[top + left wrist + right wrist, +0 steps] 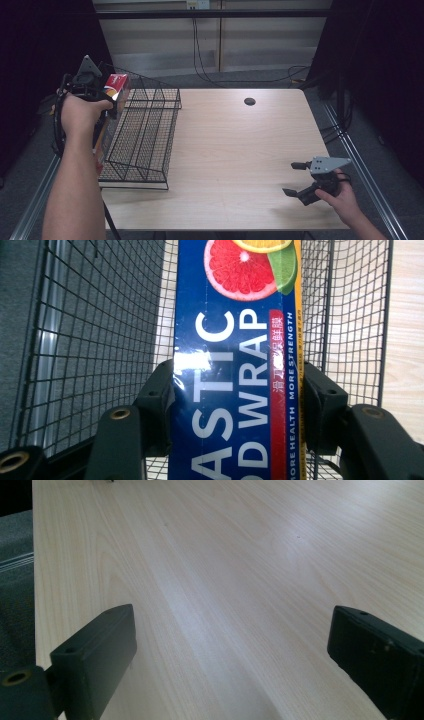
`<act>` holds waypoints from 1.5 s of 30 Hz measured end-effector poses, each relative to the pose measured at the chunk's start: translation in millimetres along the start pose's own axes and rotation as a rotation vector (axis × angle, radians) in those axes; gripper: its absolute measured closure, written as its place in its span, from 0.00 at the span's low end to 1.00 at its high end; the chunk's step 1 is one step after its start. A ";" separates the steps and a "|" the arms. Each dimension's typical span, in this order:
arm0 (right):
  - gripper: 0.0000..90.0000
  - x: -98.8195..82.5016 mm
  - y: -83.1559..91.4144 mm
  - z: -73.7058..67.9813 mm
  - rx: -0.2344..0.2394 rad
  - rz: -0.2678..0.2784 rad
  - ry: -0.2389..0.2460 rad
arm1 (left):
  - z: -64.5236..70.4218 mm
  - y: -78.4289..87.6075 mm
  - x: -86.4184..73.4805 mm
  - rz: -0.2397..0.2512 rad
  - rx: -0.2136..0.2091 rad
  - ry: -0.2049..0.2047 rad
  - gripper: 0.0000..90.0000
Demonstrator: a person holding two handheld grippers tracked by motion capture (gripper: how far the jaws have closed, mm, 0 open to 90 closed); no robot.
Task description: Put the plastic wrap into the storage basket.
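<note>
Blue plastic wrap box [235, 370] with citrus picture, pinched across its width by left gripper [237, 395], one black jaw pressed on each long side. At upper left of high view, box [114, 87] held up on end by left gripper [102, 95] over left side of black wire rack [145, 135]. Rack mesh behind box in left gripper view. Right gripper [296, 179] at lower right, low over wooden table [235, 150], jaws spread wide, nothing between.

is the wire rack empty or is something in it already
Empty: the wire rack's mesh sections are bare; the plastic wrap box is clamped in the left gripper beside it.
</note>
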State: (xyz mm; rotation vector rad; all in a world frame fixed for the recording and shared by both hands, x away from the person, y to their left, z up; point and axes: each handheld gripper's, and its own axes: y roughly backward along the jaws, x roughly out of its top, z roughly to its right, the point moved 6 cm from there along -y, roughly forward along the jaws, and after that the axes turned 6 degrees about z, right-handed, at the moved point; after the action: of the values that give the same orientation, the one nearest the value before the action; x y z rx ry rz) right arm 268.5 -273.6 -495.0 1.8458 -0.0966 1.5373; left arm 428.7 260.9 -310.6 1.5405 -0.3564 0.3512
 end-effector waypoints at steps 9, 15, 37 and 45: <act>0.06 0.3 0.7 -0.2 0.005 0.000 -0.001 | -2.2 -9.6 -2.0 -0.014 0.012 0.006 0.48; 0.06 0.5 0.9 -0.1 0.003 0.001 -0.001 | -1.5 -13.4 -2.6 -0.021 0.013 0.007 0.48; 0.06 -0.9 -1.1 -1.4 0.008 -0.008 0.001 | -4.7 -25.0 -6.3 -0.050 0.009 0.019 0.47; 0.06 -1.6 -0.3 -1.5 0.007 -0.010 0.001 | -6.5 -29.1 -7.0 -0.061 0.010 0.045 0.46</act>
State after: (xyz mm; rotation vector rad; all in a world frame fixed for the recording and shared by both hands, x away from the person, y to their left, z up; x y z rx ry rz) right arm 267.0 -273.1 -496.5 1.8485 -0.0813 1.5339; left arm 435.1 267.3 -339.9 1.5475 -0.2723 0.3399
